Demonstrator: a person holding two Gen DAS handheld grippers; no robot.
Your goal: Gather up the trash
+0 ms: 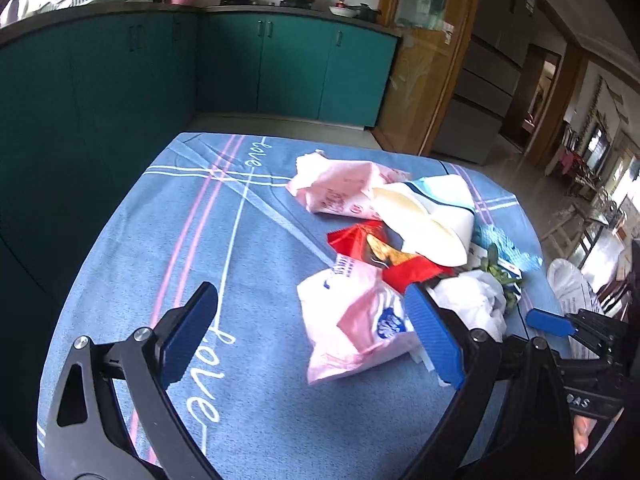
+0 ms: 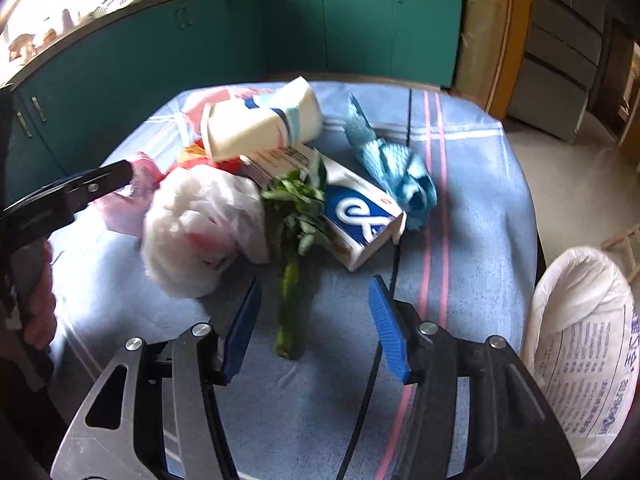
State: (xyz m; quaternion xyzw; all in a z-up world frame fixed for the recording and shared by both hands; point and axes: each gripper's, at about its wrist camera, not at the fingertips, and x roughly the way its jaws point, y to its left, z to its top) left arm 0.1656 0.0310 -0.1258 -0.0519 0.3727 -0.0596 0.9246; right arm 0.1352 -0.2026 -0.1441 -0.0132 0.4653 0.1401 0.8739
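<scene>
Lying between the right gripper's open, empty jaws: green stalk, light, limp, best pinched at its firm stem. Just ahead: soft plastic bag, stiff carton, cup, blue rag. Left gripper open, pink wrapper between its jaws, untouched.

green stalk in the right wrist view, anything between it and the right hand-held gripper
Nothing visible. The green stalk lies bare on the tablecloth, its lower end reaching toward the gap of the open right hand-held gripper. Its leafy top lies against the blue carton and beside the white bag.
</scene>
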